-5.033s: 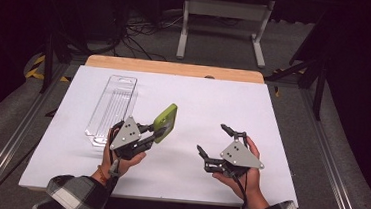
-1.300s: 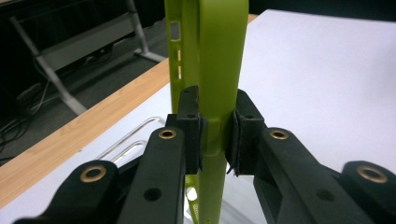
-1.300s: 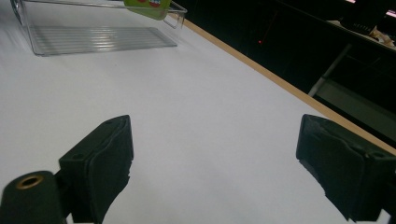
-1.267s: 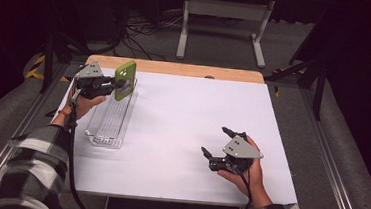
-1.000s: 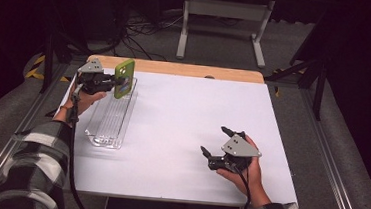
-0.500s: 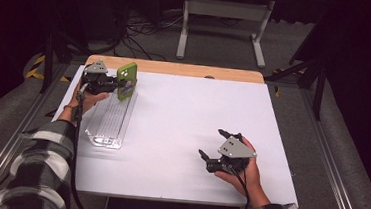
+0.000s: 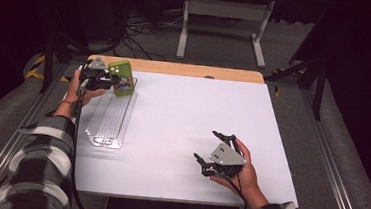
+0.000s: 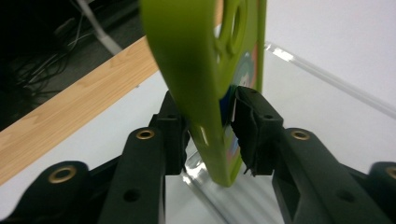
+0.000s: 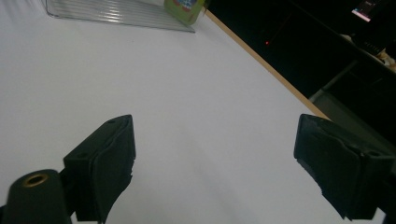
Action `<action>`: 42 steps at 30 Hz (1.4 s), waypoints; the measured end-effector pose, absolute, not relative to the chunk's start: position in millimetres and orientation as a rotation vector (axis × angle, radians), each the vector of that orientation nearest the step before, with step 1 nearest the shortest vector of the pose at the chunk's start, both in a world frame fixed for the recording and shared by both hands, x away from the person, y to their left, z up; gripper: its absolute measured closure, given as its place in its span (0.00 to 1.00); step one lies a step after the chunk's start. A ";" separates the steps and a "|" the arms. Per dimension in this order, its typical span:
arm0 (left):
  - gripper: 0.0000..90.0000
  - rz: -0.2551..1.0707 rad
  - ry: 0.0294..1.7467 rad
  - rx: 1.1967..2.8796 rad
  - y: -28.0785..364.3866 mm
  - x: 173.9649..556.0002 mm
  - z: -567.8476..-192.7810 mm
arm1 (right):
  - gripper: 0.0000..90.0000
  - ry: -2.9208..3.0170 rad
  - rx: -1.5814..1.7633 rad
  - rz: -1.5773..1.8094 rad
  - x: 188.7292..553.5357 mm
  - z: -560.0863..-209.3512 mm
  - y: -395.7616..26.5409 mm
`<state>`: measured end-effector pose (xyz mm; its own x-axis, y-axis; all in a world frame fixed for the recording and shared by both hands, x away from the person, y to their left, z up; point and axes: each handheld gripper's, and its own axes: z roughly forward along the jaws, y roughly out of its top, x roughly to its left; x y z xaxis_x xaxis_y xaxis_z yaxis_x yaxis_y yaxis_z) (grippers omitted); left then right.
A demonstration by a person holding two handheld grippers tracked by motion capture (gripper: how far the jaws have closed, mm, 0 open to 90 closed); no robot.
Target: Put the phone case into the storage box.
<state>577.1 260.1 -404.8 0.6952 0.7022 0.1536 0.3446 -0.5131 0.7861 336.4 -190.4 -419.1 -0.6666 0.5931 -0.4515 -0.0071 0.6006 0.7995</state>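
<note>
We count one green phone case (image 7: 121, 78) upper left, left gripper (image 7: 106, 81) jaws just easing open around it, one clear tray (image 7: 109, 121), right gripper (image 7: 213, 152) jaws wide, no readable writing.

Left hand-held gripper (image 7: 109, 83) loosening (green phone case (image 7: 121, 78) upright).

Black-and-white plaid flannel sleeves (image 7: 38, 168) on both arms. Black two-jaw left gripper (image 7: 106, 81) and right gripper (image 7: 211, 151), each topped with a grey three-cornered plate, brass-ringed screw holes along the jaws, ribbed black pads, thin black cable trailing off.
</note>
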 end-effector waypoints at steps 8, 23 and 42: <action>0.73 0.698 0.861 2.138 258.1 578.8 -407.1 | 0.16 2.086 0.441 1.061 333.7 -416.9 -190.4; 0.65 0.744 0.930 2.127 251.6 577.1 -405.5 | 0.16 2.096 0.450 1.049 333.5 -417.6 -190.2; 0.48 0.741 0.968 1.991 255.6 570.1 -393.6 | 0.16 2.088 0.469 1.065 333.8 -415.1 -192.9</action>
